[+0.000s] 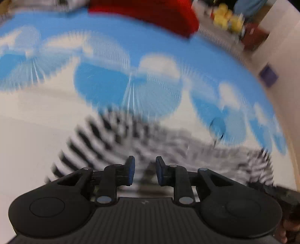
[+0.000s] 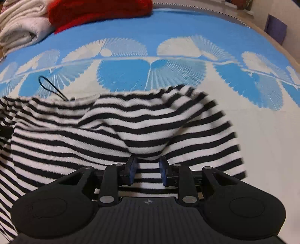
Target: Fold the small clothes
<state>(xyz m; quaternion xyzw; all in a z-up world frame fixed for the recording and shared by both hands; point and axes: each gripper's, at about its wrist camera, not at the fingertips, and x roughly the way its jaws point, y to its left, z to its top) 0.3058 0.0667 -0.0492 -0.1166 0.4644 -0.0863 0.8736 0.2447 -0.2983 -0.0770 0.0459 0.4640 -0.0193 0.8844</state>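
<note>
A black-and-white striped garment (image 2: 116,129) lies rumpled on a blue and white patterned cloth (image 2: 168,37). My right gripper (image 2: 147,169) sits over the garment's near edge, its jaws parted with a bunched fold of striped fabric between them; whether the pads press it is unclear. In the blurred left wrist view the same garment (image 1: 131,137) lies ahead. My left gripper (image 1: 144,171) is open just above its near part, with nothing held.
A red folded item (image 2: 97,11) and a cream folded item (image 2: 22,24) lie at the far left of the cloth. A thin black cord loop (image 2: 50,88) lies by the garment's far edge. Yellow objects (image 1: 227,17) stand beyond the cloth at the far right.
</note>
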